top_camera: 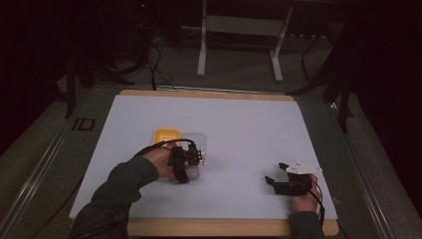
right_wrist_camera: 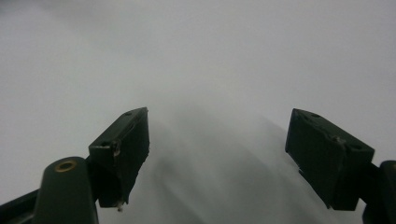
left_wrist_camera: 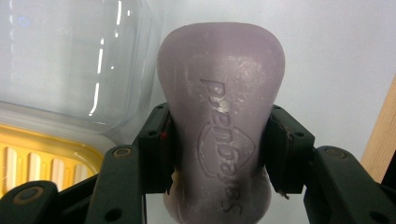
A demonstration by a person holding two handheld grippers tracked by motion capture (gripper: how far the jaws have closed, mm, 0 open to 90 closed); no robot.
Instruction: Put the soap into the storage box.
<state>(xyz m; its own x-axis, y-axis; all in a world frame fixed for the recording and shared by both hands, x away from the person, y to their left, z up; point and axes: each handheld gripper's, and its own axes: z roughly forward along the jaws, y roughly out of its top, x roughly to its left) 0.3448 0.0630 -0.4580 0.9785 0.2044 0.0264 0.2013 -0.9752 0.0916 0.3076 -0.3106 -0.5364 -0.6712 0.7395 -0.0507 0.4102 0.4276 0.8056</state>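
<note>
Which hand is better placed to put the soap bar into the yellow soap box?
Left. The left gripper is shut on the soap bar beside the yellow soap box; the right gripper is open, empty, farther away.

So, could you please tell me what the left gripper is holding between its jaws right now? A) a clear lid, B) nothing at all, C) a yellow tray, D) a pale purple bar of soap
D: in the left gripper view the left gripper has both pads pressed on the sides of a pale purple bar of soap with embossed lettering.
</note>
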